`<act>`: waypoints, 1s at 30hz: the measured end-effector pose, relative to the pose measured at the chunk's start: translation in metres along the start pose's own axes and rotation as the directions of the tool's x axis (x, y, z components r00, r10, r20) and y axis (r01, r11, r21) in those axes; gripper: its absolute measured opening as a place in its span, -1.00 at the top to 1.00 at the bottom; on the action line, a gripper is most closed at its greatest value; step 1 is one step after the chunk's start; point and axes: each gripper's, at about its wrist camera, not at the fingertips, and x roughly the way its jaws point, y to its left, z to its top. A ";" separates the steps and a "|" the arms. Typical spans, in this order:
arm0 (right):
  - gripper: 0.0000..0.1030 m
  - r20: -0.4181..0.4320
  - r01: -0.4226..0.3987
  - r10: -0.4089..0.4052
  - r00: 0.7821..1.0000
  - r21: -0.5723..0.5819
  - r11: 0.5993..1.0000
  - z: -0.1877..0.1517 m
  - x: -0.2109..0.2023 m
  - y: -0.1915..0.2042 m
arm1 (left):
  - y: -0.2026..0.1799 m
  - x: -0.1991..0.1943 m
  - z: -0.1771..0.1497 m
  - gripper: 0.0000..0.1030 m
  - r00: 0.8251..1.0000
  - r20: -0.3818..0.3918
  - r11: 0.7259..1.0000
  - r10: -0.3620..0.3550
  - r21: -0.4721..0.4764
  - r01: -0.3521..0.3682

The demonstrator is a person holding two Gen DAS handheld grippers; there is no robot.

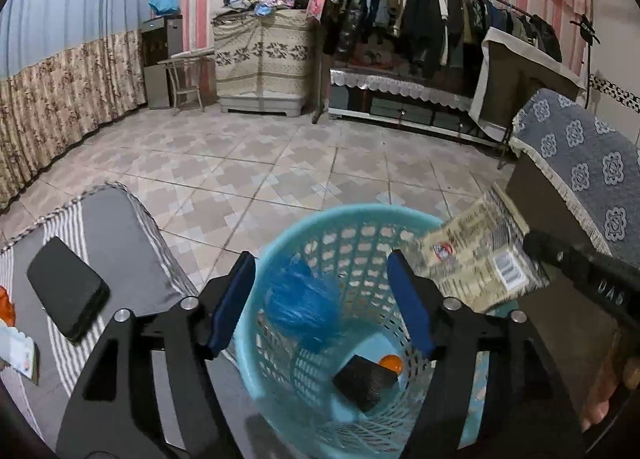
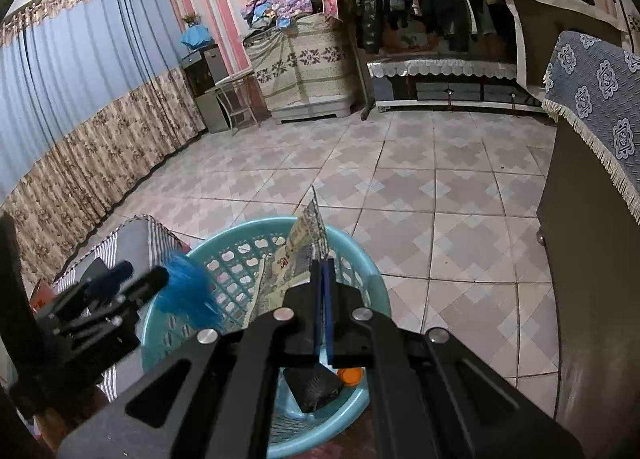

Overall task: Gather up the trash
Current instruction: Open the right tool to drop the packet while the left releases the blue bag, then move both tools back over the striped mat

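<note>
A turquoise mesh basket (image 1: 352, 235) (image 2: 360, 259) stands on the floor just below both grippers. My left gripper (image 1: 320, 263) (image 2: 142, 273) hangs open over it. A crumpled blue plastic bag (image 1: 304, 307) (image 2: 192, 291) shows blurred between and below its fingers, touching neither pad. My right gripper (image 2: 322, 263) (image 1: 536, 243) is shut on a printed plastic wrapper (image 2: 308, 235) (image 1: 476, 259), held above the basket's right rim. At the bottom of the basket lie a black box-like item (image 1: 366, 381) (image 2: 316, 387) and an orange cap (image 1: 391, 363) (image 2: 350, 375).
A black phone (image 1: 68, 289) lies on a low table with a striped cloth (image 1: 120, 219) left of the basket. A dark cabinet under a blue patterned cloth (image 1: 580, 163) (image 2: 596, 99) stands close on the right. Tiled floor (image 1: 280, 163) stretches ahead to a clothes rack (image 1: 420, 19).
</note>
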 end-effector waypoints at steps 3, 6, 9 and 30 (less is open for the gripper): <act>0.97 -0.008 -0.003 0.003 1.000 0.000 1.000 -0.001 0.002 0.003 | 0.005 -0.012 0.004 -0.64 0.998 0.034 0.998 0.059 -0.009 -0.059; 0.94 -0.027 0.000 0.000 1.000 -0.013 1.000 -0.004 0.006 0.008 | 0.016 -0.028 0.007 -0.69 0.994 0.060 0.996 0.088 -0.021 -0.087; 0.92 -0.035 0.008 -0.010 0.999 -0.050 0.999 -0.006 0.009 0.019 | 0.029 -0.042 0.006 -0.70 0.991 0.067 0.993 0.112 -0.047 -0.109; -0.82 0.022 0.052 -0.049 0.999 -0.183 0.982 -0.010 0.000 0.078 | 0.106 -0.135 -0.014 -0.85 0.956 0.124 0.953 0.267 -0.183 -0.242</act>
